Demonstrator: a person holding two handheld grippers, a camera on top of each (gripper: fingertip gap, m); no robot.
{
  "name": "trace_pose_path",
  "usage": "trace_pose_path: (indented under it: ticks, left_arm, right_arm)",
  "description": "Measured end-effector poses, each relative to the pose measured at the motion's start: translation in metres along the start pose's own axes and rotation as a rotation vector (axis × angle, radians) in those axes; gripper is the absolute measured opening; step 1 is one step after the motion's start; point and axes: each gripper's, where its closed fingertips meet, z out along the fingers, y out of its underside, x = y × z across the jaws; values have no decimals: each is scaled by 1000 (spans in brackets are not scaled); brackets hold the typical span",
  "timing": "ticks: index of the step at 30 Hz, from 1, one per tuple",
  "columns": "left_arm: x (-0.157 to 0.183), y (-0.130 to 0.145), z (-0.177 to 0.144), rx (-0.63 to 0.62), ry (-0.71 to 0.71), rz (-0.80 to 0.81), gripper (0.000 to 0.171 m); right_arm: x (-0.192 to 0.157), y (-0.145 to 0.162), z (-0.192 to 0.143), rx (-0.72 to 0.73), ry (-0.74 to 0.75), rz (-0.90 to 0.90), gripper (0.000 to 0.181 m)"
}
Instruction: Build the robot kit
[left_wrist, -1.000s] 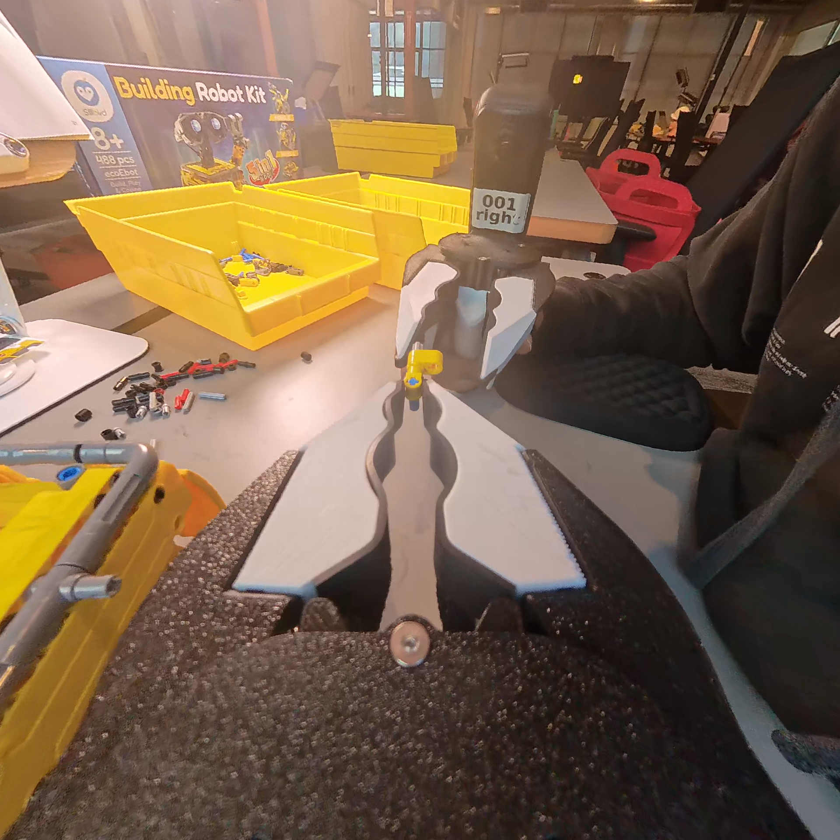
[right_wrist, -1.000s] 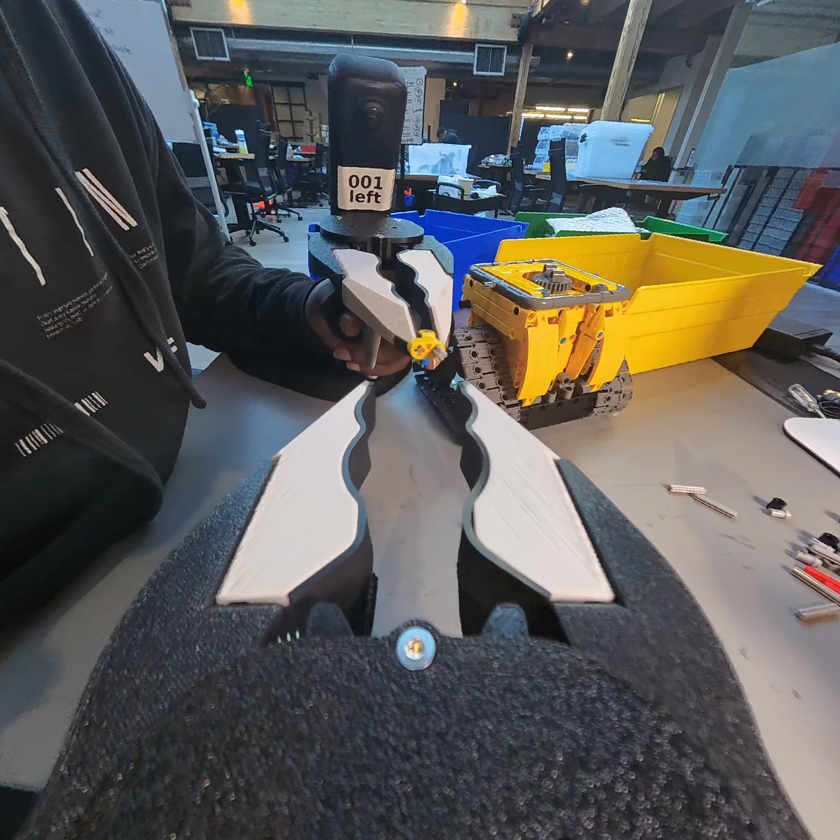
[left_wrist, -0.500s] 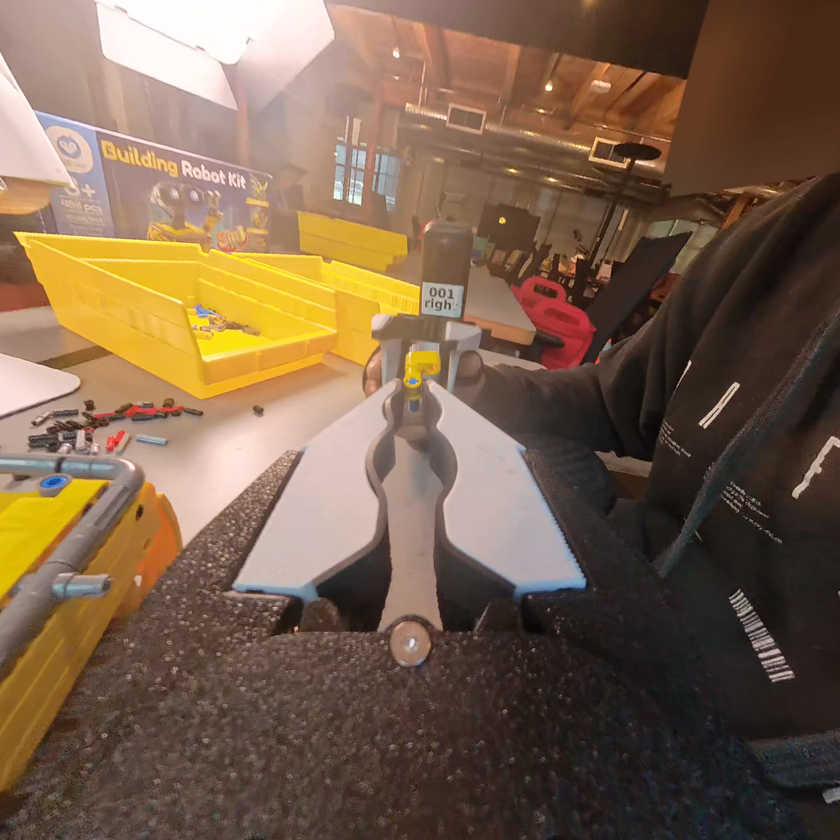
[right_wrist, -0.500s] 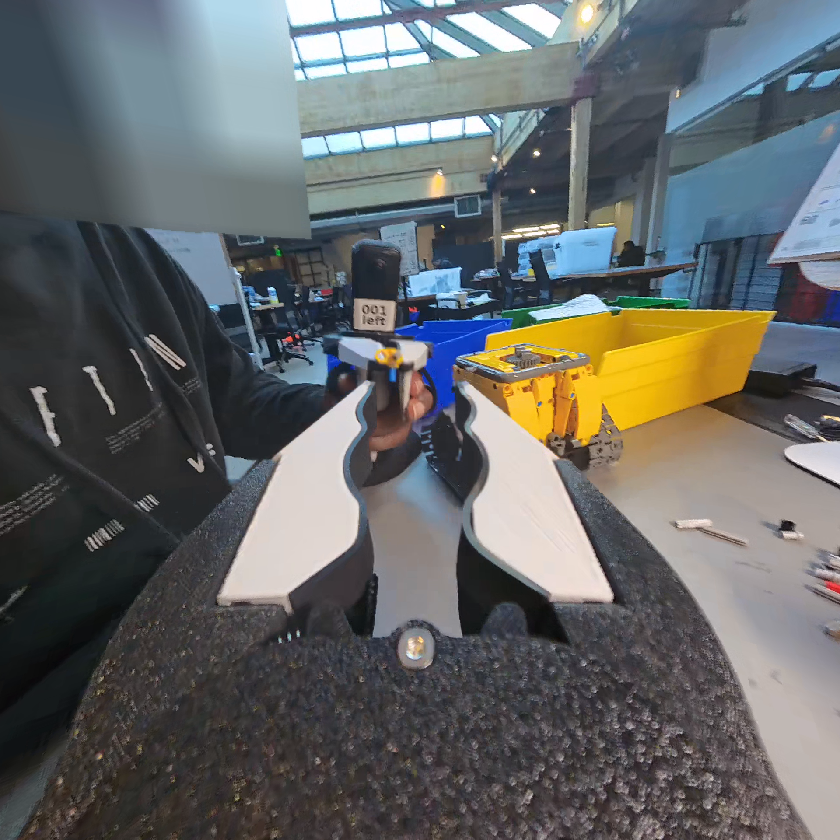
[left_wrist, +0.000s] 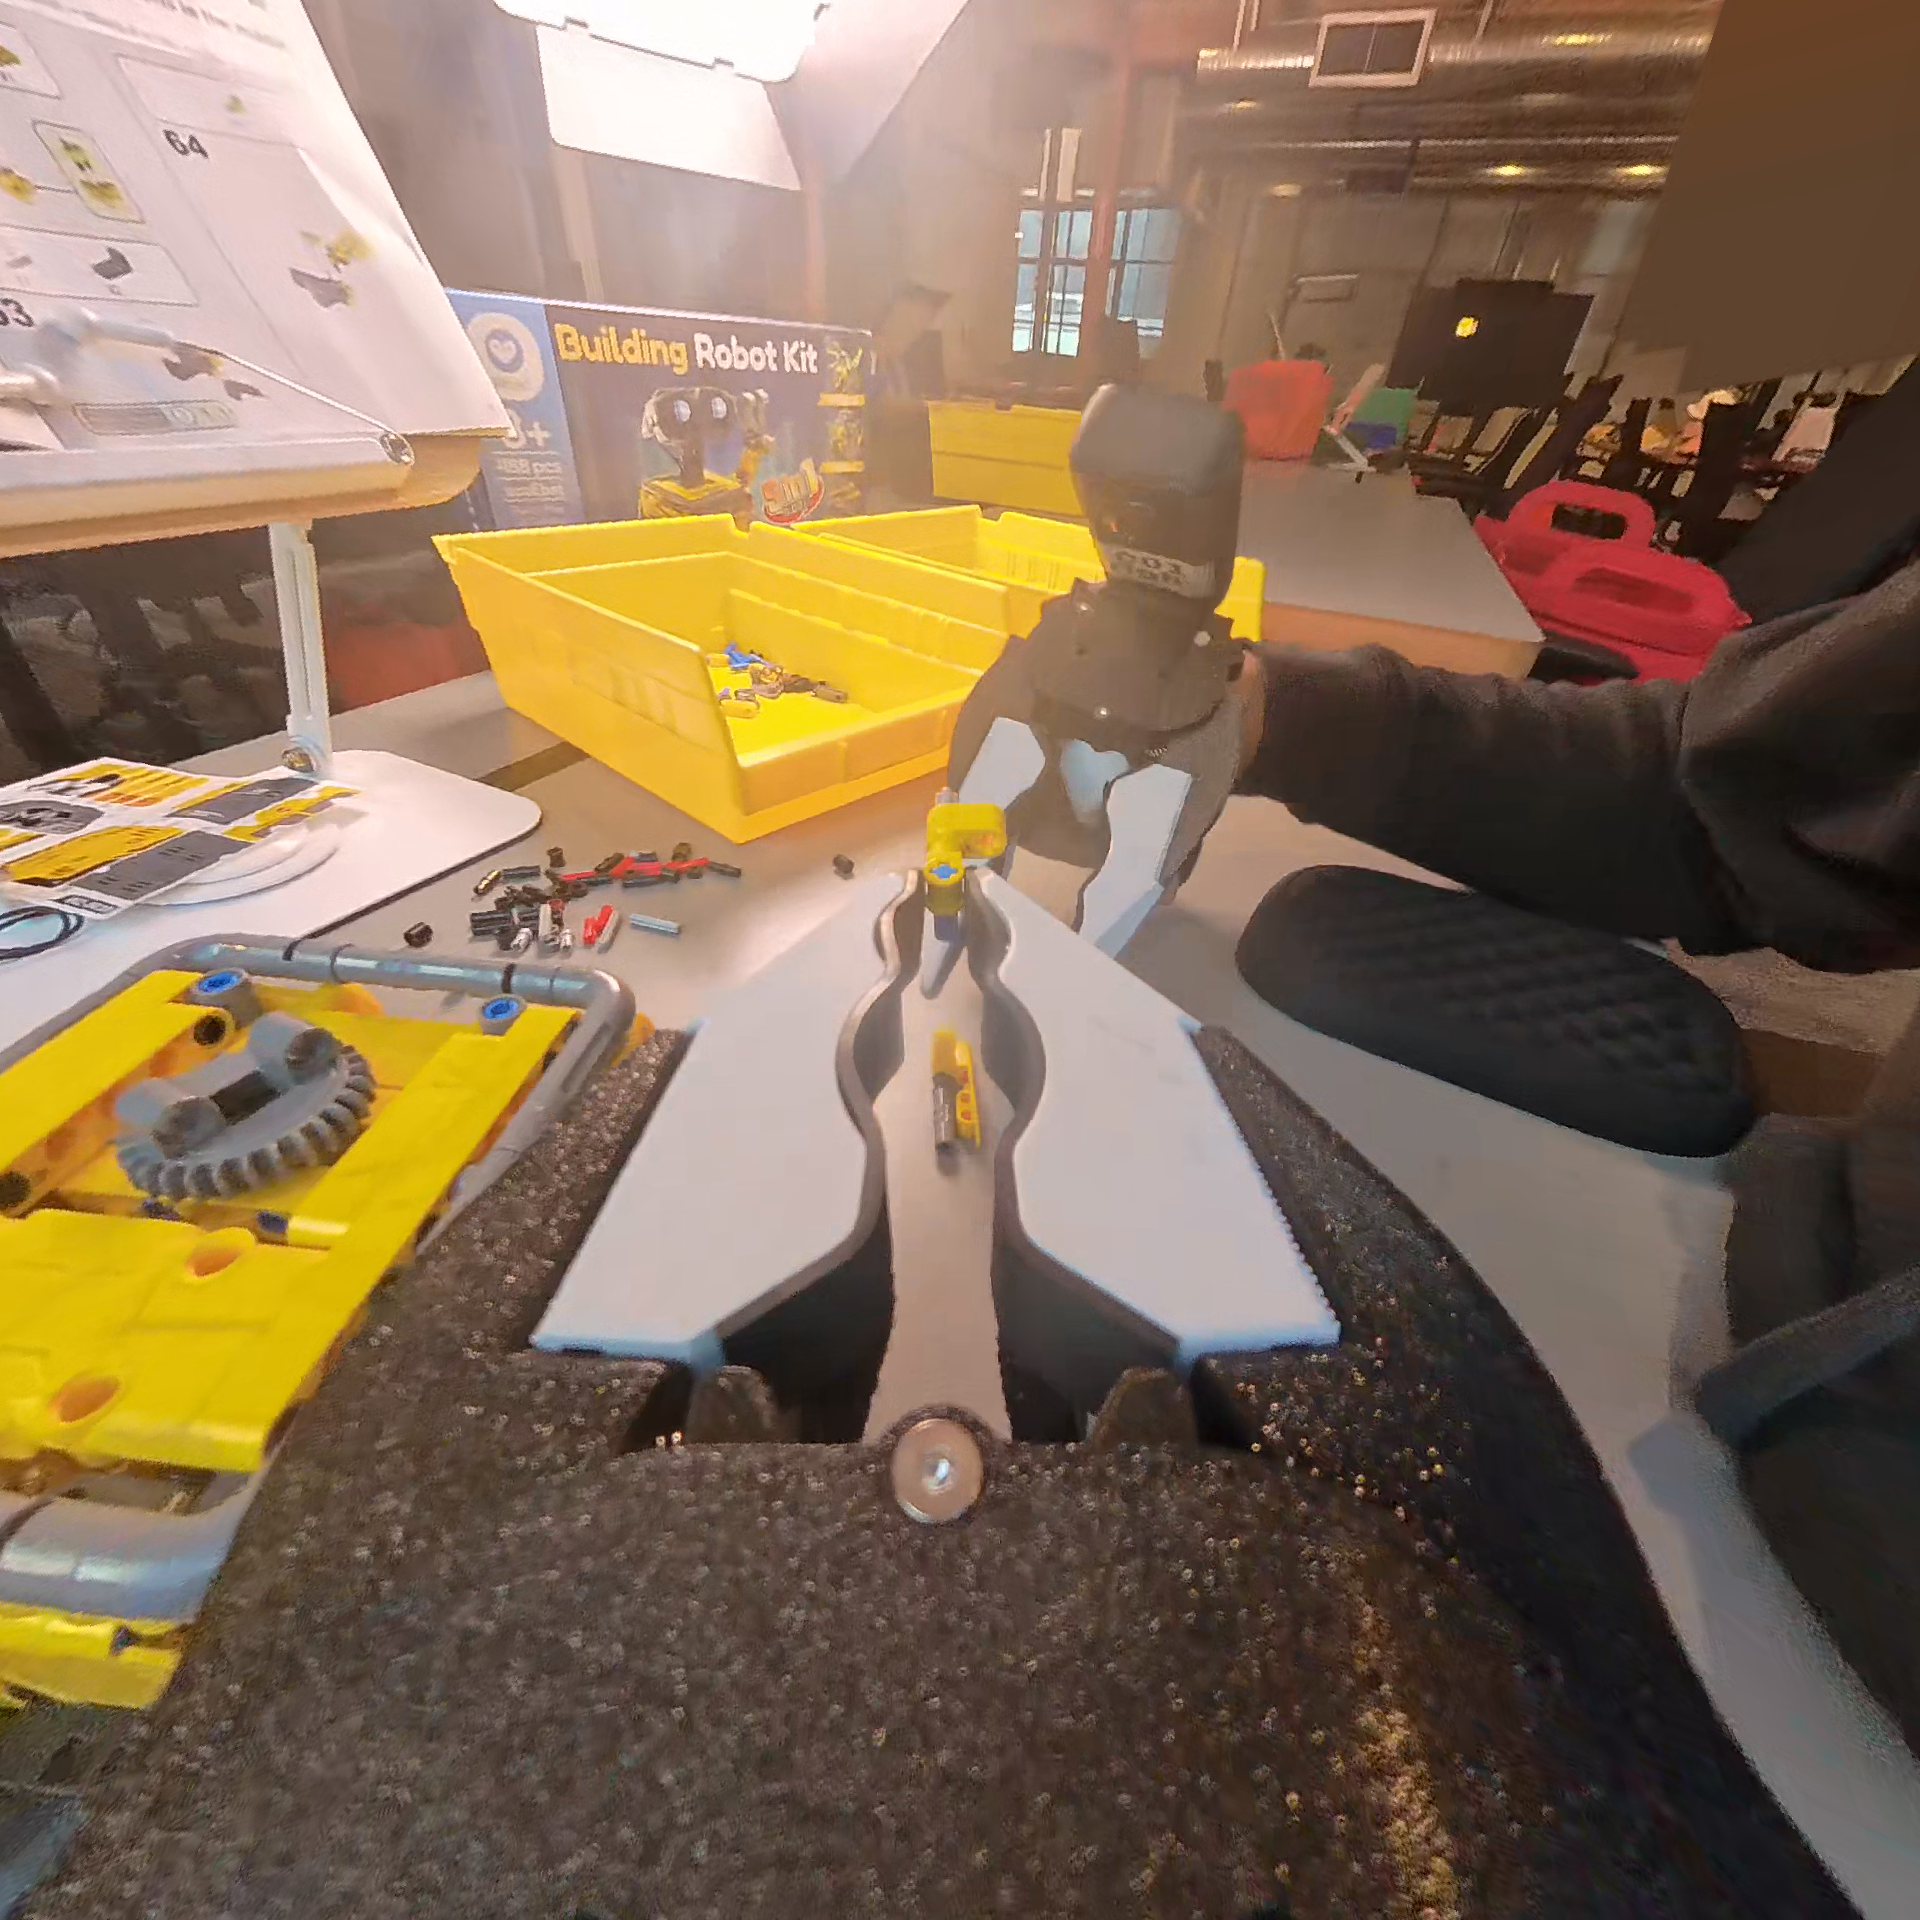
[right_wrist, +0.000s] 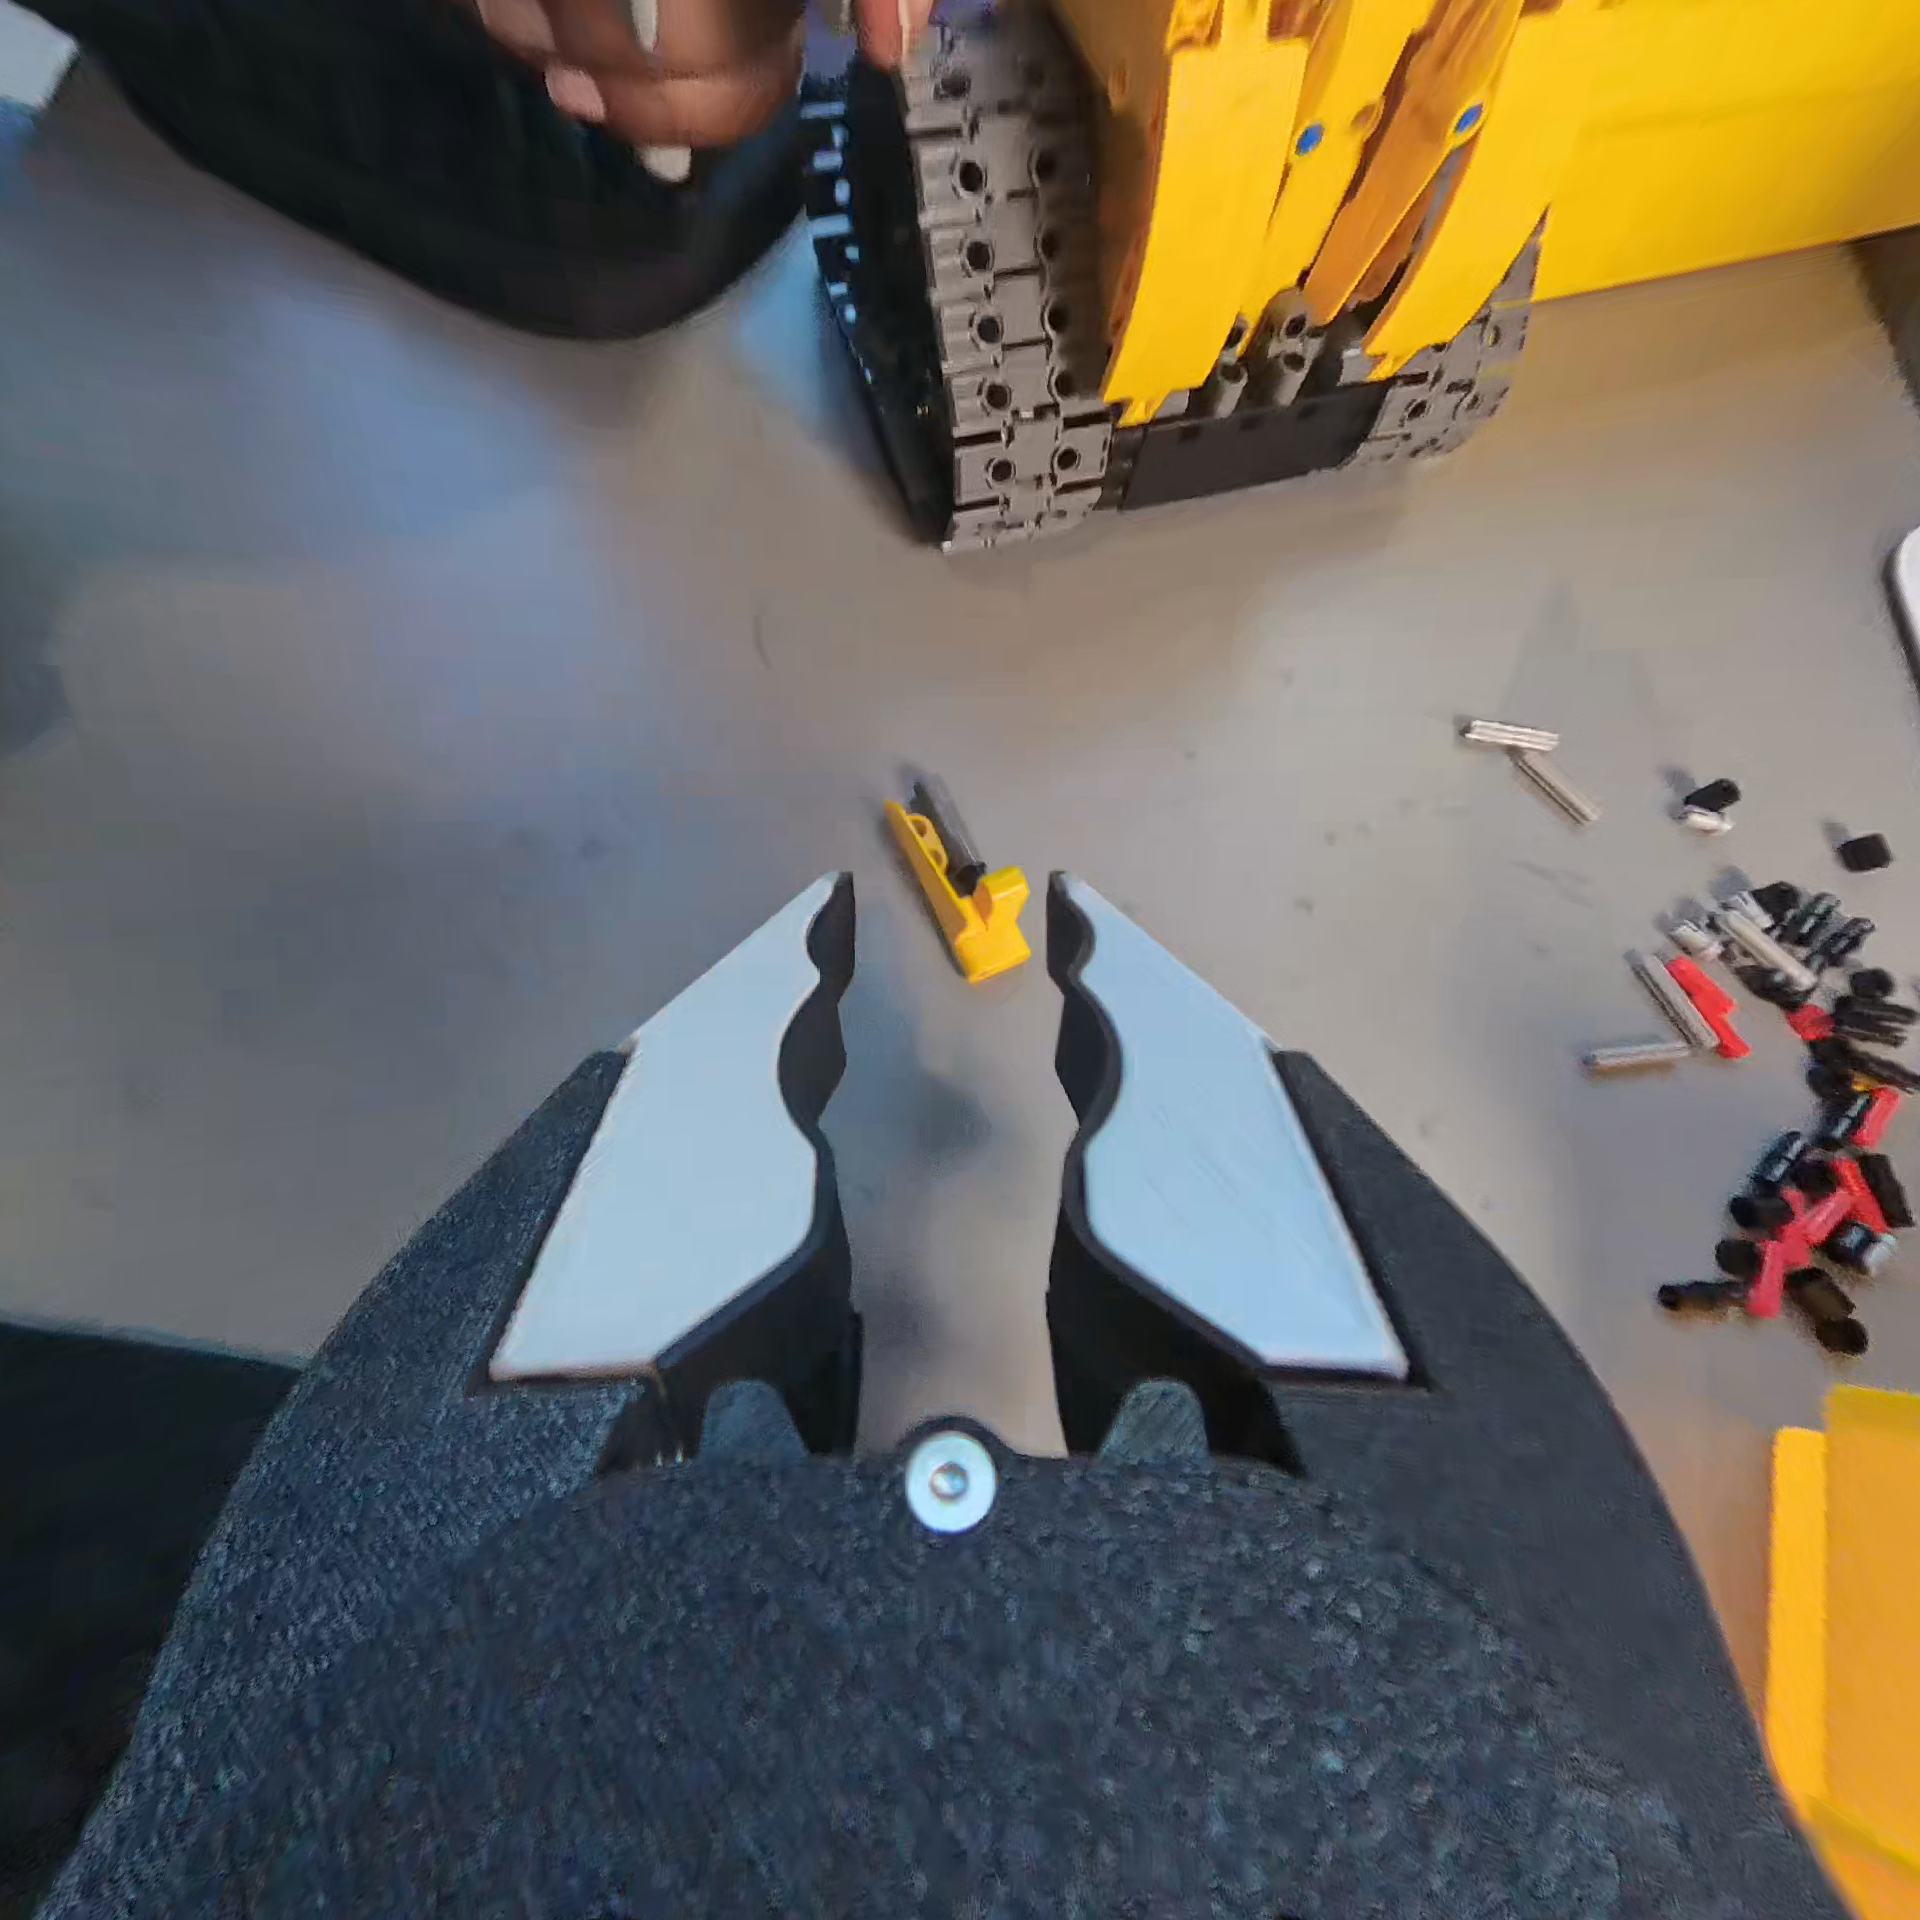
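1. Yellow connector (left_wrist: 961, 826) with a blue pin through it sits clamped between the tips of the left gripper (left_wrist: 940, 899), whose fingers are pressed together on it. It is held clear above the grey worktop (left_wrist: 1351, 1195), as it was a second ago.
2. What has changed is the right gripper (right_wrist: 948, 883). A second ago it faced the left one level, and then both were lifted. Now it tips downward, its fingers apart and holding nothing.
3. Just past its fingertips a yellow beam (right_wrist: 971, 925) with a dark pin alongside lies flat on the worktop, untouched. The left wrist view shows the same beam under the left gripper.
4. The tracked yellow model (right_wrist: 1195, 260) stands beyond the beam. Loose black, red and grey pins (right_wrist: 1787, 1091) are scattered to the right, well apart from it.
5. Writing can be seen on several things:
   - a blue kit box (left_wrist: 675, 416) behind the yellow bin (left_wrist: 623, 644), printed with a title and a picture of a robot;
   - an open instruction booklet (left_wrist: 187, 208) on a stand, with numbered steps;
   - a sticker sheet (left_wrist: 135, 831);
   - a small white label (left_wrist: 1148, 566) on the right gripper's black top, seen upside down and blurred.
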Motion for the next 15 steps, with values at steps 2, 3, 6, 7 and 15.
trace_pose_path:
  ticks: [2,3,6,7,15]
  left_arm:
    - [-1,6,2,-29,3,3,6]
    - [-2,8,2,-41,2,9,6]
    - [-4,15,2,-89,-4,35,6]
    - [-3,17,2,-105,1,44,6]
    - [16,24,6,-151,70,101,6]
  right_arm:
    - [2,3,6,-36,-48,-5,43]
    - [0,4,9,-51,-88,2,45]
    - [-1,3,17,-73,-139,-12,46]
    - [1,2,18,-70,-130,-25,45]
    - [-2,13,29,-130,-151,-15,23]
